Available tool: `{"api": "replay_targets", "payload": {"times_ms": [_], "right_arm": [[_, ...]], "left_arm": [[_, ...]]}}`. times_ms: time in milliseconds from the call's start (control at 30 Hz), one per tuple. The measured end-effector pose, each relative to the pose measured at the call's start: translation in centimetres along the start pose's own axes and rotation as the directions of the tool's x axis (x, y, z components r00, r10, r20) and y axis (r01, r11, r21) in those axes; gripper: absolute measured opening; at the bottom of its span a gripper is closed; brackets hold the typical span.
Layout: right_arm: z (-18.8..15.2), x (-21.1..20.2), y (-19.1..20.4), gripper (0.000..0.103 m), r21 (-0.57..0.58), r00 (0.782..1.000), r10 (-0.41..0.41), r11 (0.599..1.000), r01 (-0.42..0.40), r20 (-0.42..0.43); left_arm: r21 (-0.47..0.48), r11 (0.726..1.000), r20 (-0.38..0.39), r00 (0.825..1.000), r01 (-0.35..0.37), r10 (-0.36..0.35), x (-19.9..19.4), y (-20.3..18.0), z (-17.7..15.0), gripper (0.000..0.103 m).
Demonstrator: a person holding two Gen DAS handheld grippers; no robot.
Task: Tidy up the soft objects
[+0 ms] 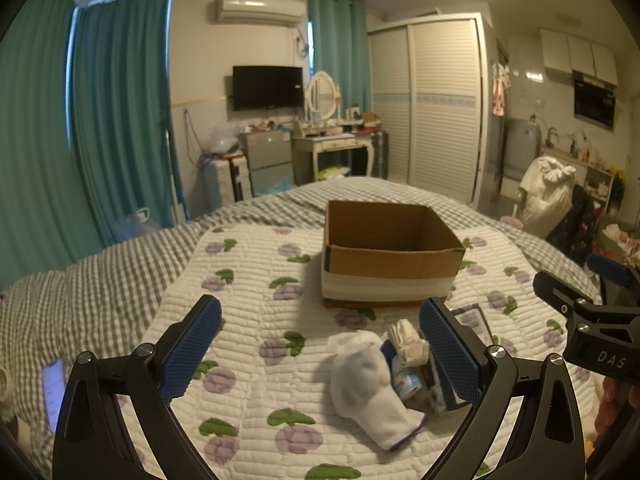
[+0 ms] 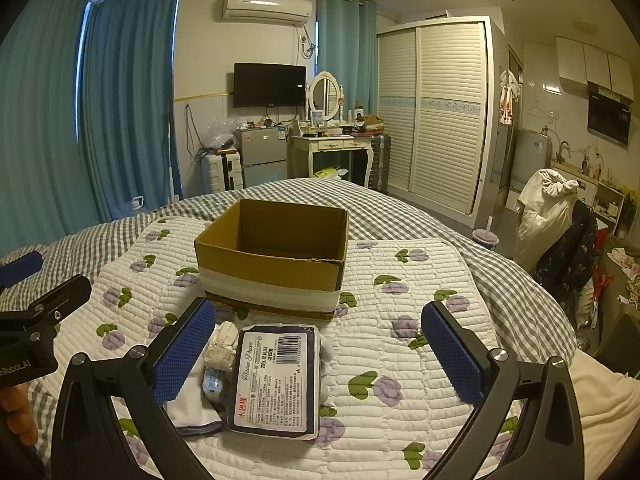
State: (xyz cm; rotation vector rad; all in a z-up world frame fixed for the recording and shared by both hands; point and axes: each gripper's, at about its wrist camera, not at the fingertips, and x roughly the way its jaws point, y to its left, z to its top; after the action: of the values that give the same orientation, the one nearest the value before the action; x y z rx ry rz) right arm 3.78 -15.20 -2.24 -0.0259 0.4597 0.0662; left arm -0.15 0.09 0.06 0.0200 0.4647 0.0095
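An open, empty cardboard box stands on the flowered quilt, also in the right wrist view. In front of it lies a small pile: a white cap, a rolled pale cloth and a dark tissue pack. My left gripper is open above the quilt, with the cap between its fingers near the right finger. My right gripper is open, with the tissue pack between its fingers. The rolled cloth and a small packet lie by its left finger.
The quilt lies over a grey checked bedspread. A phone lies at the left on the bed. The right gripper's body shows at the left view's right edge. Fridge, dressing table and wardrobe stand beyond the bed.
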Motion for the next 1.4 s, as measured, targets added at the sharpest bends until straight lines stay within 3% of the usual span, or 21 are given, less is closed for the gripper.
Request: {"api": "replay_targets", "payload": {"times_ms": [1400], "right_arm": [[-0.32, -0.02, 0.29, 0.103, -0.001, 1.000, 0.005, 1.000, -0.005, -0.005]], "left_arm": [[0.004, 1.000, -0.002, 1.000, 0.003, -0.003, 0.05, -0.18, -0.71, 0.102]]}}
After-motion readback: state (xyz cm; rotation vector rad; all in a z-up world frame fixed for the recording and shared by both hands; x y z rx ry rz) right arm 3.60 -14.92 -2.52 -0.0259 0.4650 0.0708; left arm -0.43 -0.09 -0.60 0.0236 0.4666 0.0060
